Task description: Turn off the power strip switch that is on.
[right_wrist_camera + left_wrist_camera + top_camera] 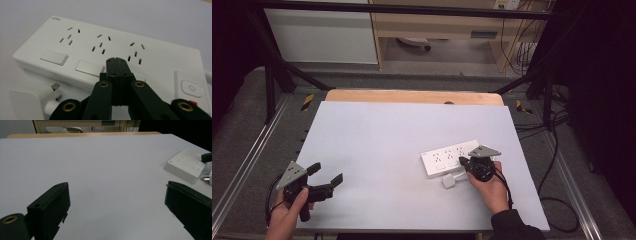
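**Right gripper closed at the power strip**

Right gripper has its jaws pressed together, holding nothing, with the tips over the front edge of the white power strip, between its switches. The strip lies near the right edge of the worktop. A white plug lies just beside the strip's near side. Left gripper rests at the worktop's near left corner, jaws spread and empty. Beyond the far edge stands a wooden cabinet.

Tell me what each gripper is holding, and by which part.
Nothing is held. The left gripper is open over bare table; the right gripper is shut on nothing, its tips at the white plastic power strip.
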Available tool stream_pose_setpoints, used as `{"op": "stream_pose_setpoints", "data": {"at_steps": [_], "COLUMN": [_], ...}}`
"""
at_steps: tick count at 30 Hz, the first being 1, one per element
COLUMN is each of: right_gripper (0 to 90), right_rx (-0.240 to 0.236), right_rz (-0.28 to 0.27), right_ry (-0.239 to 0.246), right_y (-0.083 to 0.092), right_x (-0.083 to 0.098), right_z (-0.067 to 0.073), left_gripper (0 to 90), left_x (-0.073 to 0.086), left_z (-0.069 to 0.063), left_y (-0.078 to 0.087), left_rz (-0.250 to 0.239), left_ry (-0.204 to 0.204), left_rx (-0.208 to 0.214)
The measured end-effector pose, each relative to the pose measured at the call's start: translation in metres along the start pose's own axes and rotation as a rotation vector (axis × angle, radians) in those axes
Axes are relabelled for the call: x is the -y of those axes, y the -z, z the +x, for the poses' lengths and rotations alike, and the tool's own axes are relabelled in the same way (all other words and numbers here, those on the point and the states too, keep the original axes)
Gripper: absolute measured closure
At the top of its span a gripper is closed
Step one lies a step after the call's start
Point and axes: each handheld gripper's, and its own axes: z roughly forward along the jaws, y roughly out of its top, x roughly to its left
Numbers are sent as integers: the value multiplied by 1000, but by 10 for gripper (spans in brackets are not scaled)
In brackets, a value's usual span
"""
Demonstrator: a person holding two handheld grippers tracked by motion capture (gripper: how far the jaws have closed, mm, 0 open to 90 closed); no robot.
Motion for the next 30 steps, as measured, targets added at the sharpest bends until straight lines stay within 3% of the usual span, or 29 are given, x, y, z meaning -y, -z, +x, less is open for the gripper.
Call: {"op": "stream_pose_setpoints", "data": {"at_steps": [21,30], "right_gripper": [900,900], "right_rx": [4,-4], "right_rz": [0,-26], "right_ry": [-7,5], "right_y": [-1,0], "right_x": [-1,-3], "right_z": [-1,0], "left_gripper": [60,60], "left_x": [0,0], "left_z": [0,0], "left_y": [0,0], "left_rz": [-2,-2], "left_ry": [0,0], "left_rx": [2,3]}}
